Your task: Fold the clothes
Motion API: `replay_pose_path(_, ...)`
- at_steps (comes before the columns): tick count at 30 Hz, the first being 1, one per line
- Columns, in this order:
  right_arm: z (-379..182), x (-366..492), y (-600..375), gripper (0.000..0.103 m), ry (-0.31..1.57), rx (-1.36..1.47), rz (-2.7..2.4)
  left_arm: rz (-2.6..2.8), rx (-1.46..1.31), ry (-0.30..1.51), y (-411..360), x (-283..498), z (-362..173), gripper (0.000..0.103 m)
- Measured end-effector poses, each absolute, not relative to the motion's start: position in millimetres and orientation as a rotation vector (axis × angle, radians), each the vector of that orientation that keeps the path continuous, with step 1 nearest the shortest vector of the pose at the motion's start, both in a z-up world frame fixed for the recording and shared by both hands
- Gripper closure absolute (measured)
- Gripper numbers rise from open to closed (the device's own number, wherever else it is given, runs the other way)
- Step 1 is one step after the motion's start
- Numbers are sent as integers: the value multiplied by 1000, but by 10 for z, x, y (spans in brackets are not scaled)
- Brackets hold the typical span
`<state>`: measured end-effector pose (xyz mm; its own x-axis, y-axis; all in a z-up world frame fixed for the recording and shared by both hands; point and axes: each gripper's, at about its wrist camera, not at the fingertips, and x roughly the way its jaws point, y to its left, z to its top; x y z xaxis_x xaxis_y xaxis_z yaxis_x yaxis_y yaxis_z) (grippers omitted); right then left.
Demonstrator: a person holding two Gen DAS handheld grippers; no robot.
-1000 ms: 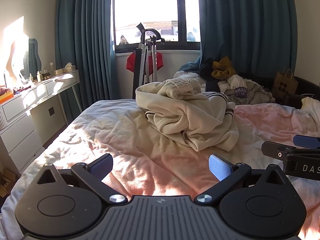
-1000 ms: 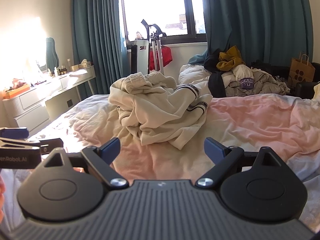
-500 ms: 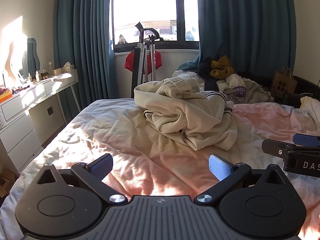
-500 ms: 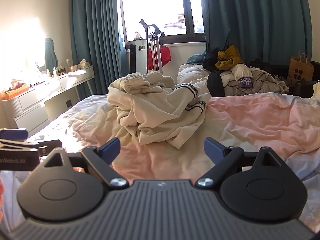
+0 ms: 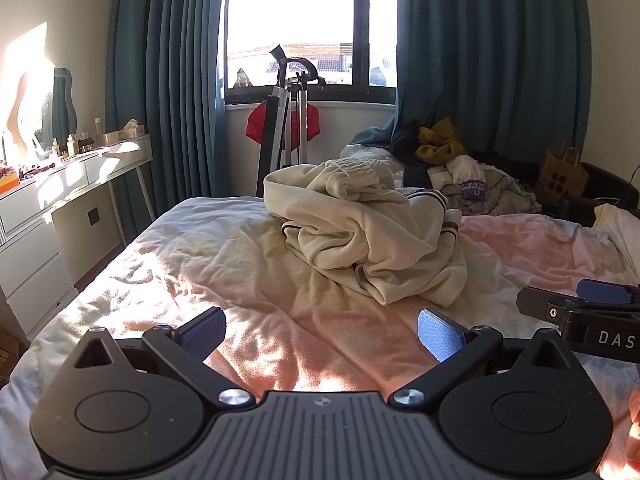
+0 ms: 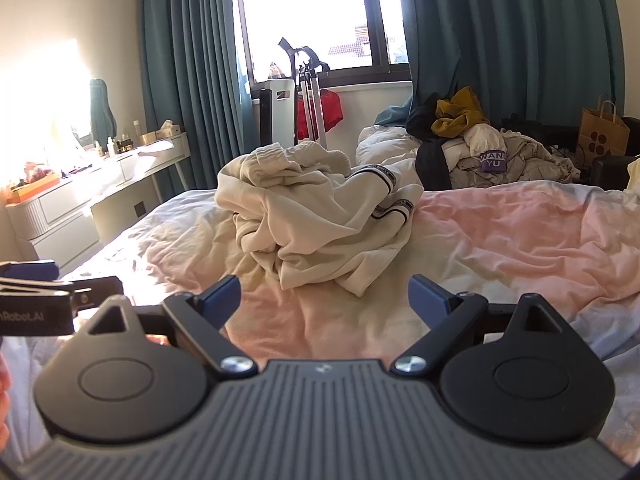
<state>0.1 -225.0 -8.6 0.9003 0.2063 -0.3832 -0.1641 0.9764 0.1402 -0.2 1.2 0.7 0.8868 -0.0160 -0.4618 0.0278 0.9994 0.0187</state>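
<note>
two grippers over a bed, one crumpled garment ahead

both tools hang above the wrinkled pink-and-white bed sheet with their blue-padded tongs spread wide apart and nothing between them: the left gripper and the right gripper. the cream sweatshirt with dark striped cuffs lies bunched in a heap on the sheet, at about 12 o'clock from the left gripper and 12 o'clock from the right one, apart from both. in the left wrist view the right gripper's side shows at 3 o'clock; in the right wrist view the left one shows at 9 o'clock. a pile of other clothes sits beyond the bed at 1 o'clock, below teal curtains.
</note>
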Motion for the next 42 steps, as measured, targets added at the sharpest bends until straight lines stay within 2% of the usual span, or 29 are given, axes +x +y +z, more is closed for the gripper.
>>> replay_pose_path(15,-111,23,-2277,11,422,113,188,-28,35,476,4,-14,-8,0)
replay_pose_path(25,-138,68,-2347,11,430,125,165,-60,155,456,-208,246,-28,0)
replay_pose_path(35,-293,152,-2534,11,486,235,161,-78,107,509,-516,1742,172,1)
replay_pose_path(39,-365,234,-2617,11,499,241,170,0,95,486,-612,2433,222,11)
replay_pose_path(42,-421,298,-2735,11,487,241,157,62,77,502,-603,2906,181,13)
